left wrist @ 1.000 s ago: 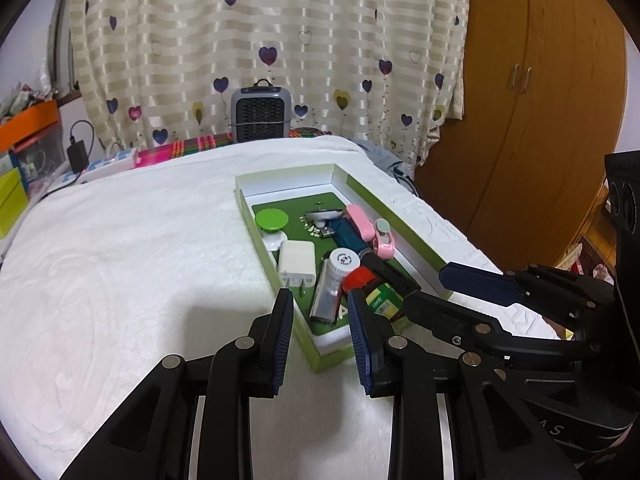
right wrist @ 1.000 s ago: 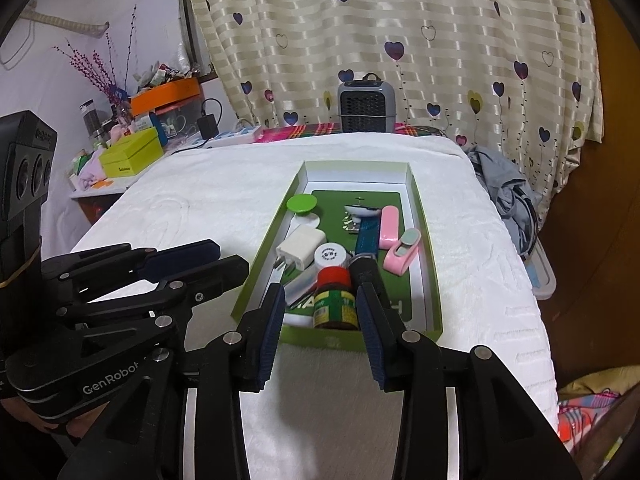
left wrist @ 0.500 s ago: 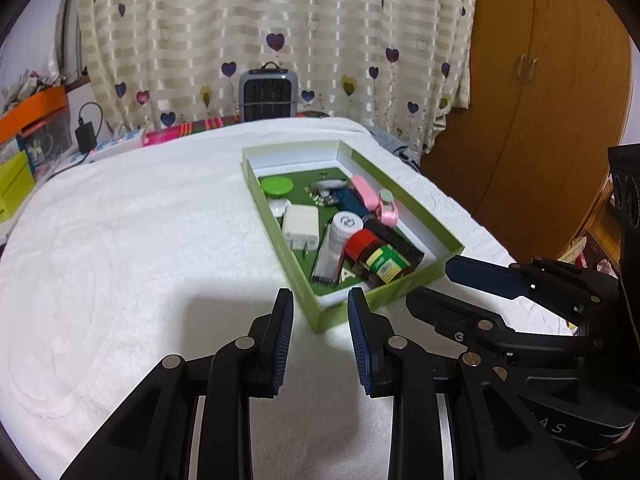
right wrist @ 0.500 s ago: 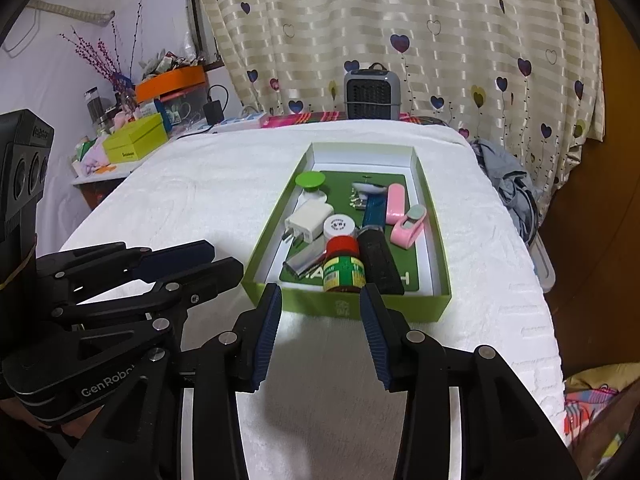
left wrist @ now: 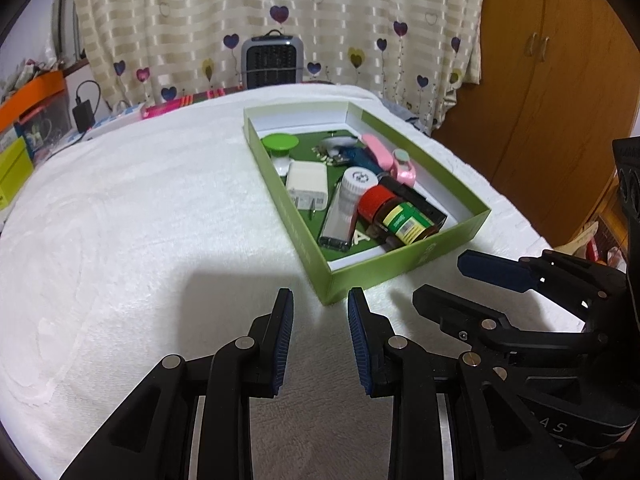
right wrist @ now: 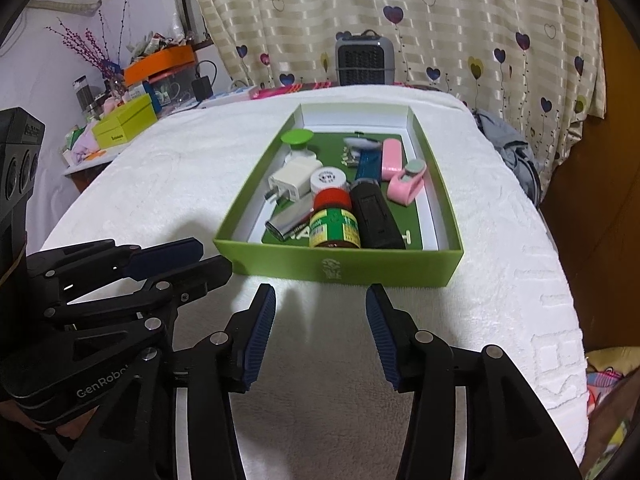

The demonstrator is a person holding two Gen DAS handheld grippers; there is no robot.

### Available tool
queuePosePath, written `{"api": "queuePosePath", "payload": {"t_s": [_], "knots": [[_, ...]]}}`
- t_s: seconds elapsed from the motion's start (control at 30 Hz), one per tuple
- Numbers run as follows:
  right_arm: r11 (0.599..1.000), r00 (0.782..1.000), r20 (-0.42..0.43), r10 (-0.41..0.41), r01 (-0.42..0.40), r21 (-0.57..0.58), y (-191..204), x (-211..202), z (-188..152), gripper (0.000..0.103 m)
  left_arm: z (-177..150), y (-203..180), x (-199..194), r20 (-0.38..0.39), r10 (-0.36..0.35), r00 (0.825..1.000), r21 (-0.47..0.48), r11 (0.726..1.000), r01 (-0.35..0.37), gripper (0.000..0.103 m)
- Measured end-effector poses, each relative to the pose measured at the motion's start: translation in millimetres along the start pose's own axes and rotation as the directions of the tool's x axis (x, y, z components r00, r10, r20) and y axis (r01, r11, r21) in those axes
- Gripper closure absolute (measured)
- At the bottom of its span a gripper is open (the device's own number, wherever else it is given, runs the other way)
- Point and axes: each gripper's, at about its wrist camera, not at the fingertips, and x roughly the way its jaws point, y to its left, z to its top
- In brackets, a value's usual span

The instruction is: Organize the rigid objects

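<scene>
Right wrist view is showing the right gripper [right wrist: 320, 300] hanging just short of the near wall of the green box [right wrist: 336, 266], its fingers spread with only white blanket [right wrist: 500, 240] between them; they have just been opening wider. Inside the box, a red-capped jar [right wrist: 334, 220] is lying beside a black case [right wrist: 374, 216], with a white charger [right wrist: 292, 182], a silver lighter [right wrist: 288, 222] and a pink clip [right wrist: 406, 188] around them. Left wrist view is showing the left gripper [left wrist: 320, 300] sitting near the box's near corner, fingers parted narrowly and pinching nothing. A small heater [right wrist: 364, 58] is standing by the curtain [right wrist: 400, 8].
</scene>
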Motion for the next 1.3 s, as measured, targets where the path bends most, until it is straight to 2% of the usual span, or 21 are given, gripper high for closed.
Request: {"api": "queuePosePath", "payload": {"t_s": [0.13,0.43,1.3], "knots": [[1.0,1.0,-0.024,-0.005,0.005,0.0,-2,8,-4,0.054,-2,1,9,-0.025,0.016,1.0,0.0,1.0,-0.016,0.077],[1.0,0.999,-0.031,-0.012,0.012,-0.005,-2,11,-5,0.054,-3,-1,12,-0.012,0.04,0.999,0.015,0.999,-0.04,0.077],[1.0,1.0,-0.017,-0.02,0.02,-0.009,-2,12,-7,0.054,-4,-1,12,-0.011,0.042,0.999,0.016,0.999,-0.041,0.077]]}}
